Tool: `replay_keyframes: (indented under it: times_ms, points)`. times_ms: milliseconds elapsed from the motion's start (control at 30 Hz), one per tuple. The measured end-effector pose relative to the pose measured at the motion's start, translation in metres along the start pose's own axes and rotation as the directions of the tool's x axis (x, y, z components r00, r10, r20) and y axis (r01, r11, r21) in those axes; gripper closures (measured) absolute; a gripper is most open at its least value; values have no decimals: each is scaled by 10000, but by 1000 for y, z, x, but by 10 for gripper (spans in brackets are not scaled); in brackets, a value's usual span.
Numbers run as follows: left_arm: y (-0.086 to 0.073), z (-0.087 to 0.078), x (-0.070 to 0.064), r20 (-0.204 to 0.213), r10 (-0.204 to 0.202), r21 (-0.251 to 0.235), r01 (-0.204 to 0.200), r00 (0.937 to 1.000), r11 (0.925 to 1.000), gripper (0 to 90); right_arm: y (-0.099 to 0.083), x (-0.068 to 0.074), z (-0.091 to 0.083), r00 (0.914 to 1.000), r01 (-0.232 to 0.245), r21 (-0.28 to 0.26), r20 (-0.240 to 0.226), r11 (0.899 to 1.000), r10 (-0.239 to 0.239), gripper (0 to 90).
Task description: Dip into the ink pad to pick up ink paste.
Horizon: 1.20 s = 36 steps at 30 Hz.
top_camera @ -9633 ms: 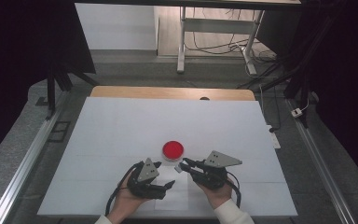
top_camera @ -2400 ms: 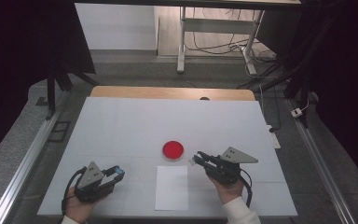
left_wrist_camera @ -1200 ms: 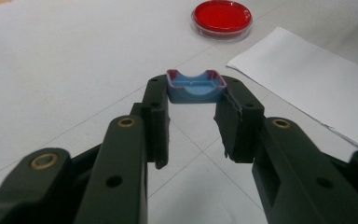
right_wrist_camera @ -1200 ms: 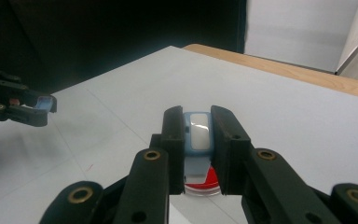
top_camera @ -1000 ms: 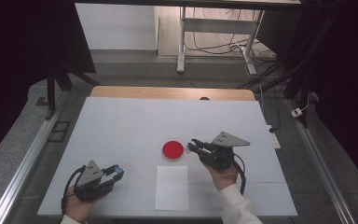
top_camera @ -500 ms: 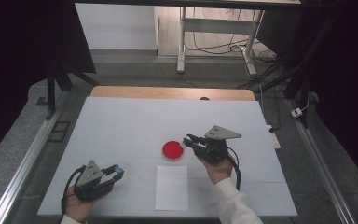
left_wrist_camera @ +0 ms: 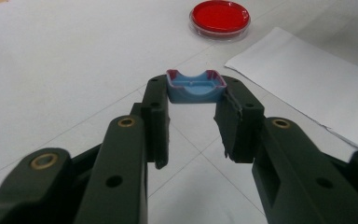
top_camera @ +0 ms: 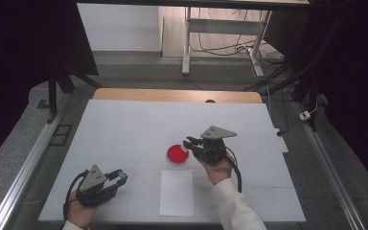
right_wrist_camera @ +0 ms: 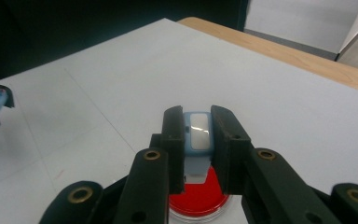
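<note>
Beside white paper sheet (top_camera: 176, 191), red dish (top_camera: 178, 155) under right gripper (top_camera: 189, 143) pinching pale blue piece (right_wrist_camera: 199, 132); left gripper (left_wrist_camera: 193, 100) clamping blue tray (left_wrist_camera: 195, 86).

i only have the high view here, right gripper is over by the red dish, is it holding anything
Observer: Yes. In the right gripper view the right gripper is shut on a small pale blue piece with a white face, pinched between its jaws.
Operator: how does it sit relative to the dish
Observer: That view shows the red dish directly below the jaws, partly hidden by them. I cannot tell whether the piece touches it.
Operator: and the left one, that blue bit at its tip
Observer: In the left gripper view the left gripper grips a small blue tray-like piece with a reddish rim at its fingertips.
</note>
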<state>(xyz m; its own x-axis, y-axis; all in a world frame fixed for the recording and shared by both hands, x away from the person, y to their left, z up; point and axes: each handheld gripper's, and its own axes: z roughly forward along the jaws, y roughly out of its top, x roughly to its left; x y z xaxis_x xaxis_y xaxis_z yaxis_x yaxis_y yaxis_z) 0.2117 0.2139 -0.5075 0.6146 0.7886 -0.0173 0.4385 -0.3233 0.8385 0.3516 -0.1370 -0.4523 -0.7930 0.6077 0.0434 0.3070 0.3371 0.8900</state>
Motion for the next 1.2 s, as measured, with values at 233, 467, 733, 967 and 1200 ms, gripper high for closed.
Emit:
replay_keyframes:
  times_ms: [233,467,733,967,1200]
  points:
    - [0,0,0,-10,0,12,0,10000,10000,650,-1,-1,16,9999,98,511,103,9986,-103,756]
    - [0,0,0,12,-9,18,9,10000,10000,650,-5,-1,29,9991,314,990,258,9946,-341,756]
    - [0,1,0,17,-9,22,9,10000,10000,650,-6,-3,37,9981,386,1269,423,9912,-443,756]
    - [0,1,1,39,-3,49,2,10000,10000,650,-8,-6,43,9974,375,1500,546,9880,-462,756]
    - [-1,1,1,53,-29,61,28,10000,10000,650,-11,-6,49,9965,430,1619,640,9859,-540,756]
